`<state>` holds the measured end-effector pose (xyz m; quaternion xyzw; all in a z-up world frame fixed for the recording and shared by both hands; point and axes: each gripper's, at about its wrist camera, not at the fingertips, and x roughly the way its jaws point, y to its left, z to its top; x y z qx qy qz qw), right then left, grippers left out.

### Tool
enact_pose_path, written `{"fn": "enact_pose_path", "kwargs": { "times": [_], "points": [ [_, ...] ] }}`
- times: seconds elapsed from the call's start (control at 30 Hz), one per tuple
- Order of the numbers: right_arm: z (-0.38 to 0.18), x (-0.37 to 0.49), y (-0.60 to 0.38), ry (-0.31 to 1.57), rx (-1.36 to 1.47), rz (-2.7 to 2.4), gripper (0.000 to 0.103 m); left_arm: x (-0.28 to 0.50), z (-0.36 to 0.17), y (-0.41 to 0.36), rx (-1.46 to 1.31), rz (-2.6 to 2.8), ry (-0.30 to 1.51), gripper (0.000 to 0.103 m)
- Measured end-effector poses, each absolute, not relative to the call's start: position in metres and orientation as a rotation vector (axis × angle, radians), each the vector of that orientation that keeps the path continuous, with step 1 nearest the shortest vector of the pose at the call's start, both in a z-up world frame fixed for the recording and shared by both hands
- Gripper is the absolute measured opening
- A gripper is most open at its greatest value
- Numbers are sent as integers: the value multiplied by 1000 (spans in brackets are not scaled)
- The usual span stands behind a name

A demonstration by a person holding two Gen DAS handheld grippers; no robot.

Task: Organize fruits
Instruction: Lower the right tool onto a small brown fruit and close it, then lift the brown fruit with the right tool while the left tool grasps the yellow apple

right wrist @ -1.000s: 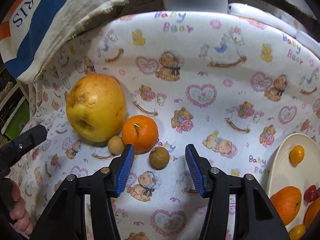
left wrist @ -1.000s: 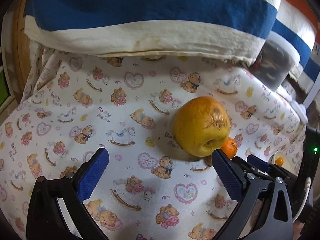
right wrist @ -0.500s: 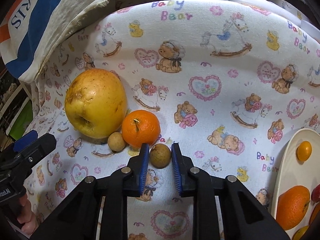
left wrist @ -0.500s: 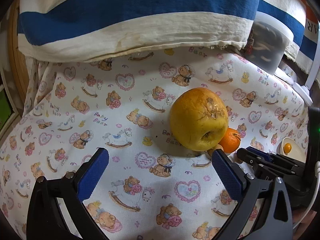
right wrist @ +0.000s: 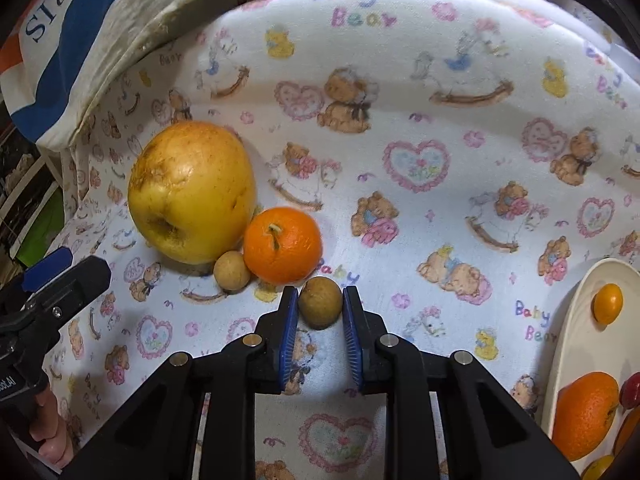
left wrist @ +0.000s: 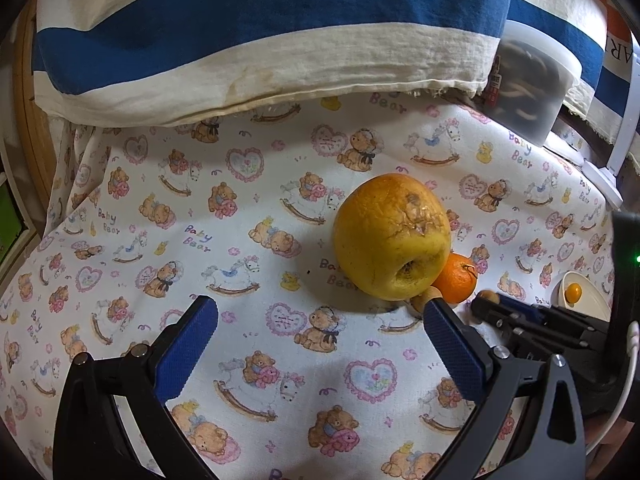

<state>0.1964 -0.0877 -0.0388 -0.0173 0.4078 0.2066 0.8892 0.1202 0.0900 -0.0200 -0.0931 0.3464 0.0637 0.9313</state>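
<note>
Holding a small brown fruit (right wrist: 320, 307) between my right gripper's (right wrist: 319, 312) blue fingers (right wrist: 289, 334), I see both pads pressed against its sides, the fruit sitting on the bear-print cloth (right wrist: 440, 200) right at the fingertips. Just beyond it, touching or nearly so, lies an orange mandarin (right wrist: 282, 245), stem toward me. A second small brown fruit (right wrist: 232, 271) is tucked against the mandarin's left side and under the big yellow fruit (right wrist: 191, 192), which leans on both of them. Over at my right edge a cream plate (right wrist: 572, 320) carries a small orange-yellow fruit (right wrist: 607, 303) and, nearer me, a larger orange (right wrist: 585, 416) with something red beside it; more pieces there are cut off by the frame.

My left gripper (left wrist: 320, 344) hangs over the cloth with its fingers (left wrist: 188, 344) spread wide and nothing between them. From its camera the yellow fruit sits just past the right fingertip, with the mandarin peeking out behind it. The right gripper comes in from the right side of that view, low on the cloth. Farther back, a blue-and-cream striped fabric (left wrist: 260, 32) overhangs the cloth, and a lidded translucent tub (left wrist: 532, 80) with dark contents stands at the far right.

In the right camera's lower left corner, a person's fingertips (right wrist: 48, 432) wrap the left gripper's handle.
</note>
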Motion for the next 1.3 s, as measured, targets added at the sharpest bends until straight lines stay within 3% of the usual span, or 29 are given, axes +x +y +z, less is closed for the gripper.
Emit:
{"fn": "enact_pose_path", "kwargs": {
  "times": [0.27, 0.5, 0.9, 1.13, 1.3],
  "points": [
    [-3, 178, -101, 567, -38, 317, 23, 121, -12, 82, -177, 119, 695, 102],
    [9, 168, -127, 429, 69, 197, 23, 119, 4, 63, -237, 50, 691, 102],
    [3, 183, -169, 464, 215, 90, 23, 189, -4, 52, -256, 179, 738, 102],
    [5, 182, -162, 450, 161, 71, 23, 216, -17, 46, -257, 223, 745, 102],
    [6, 185, -158, 456, 148, 74, 23, 223, -26, 38, -210, 251, 750, 88]
  ]
}}
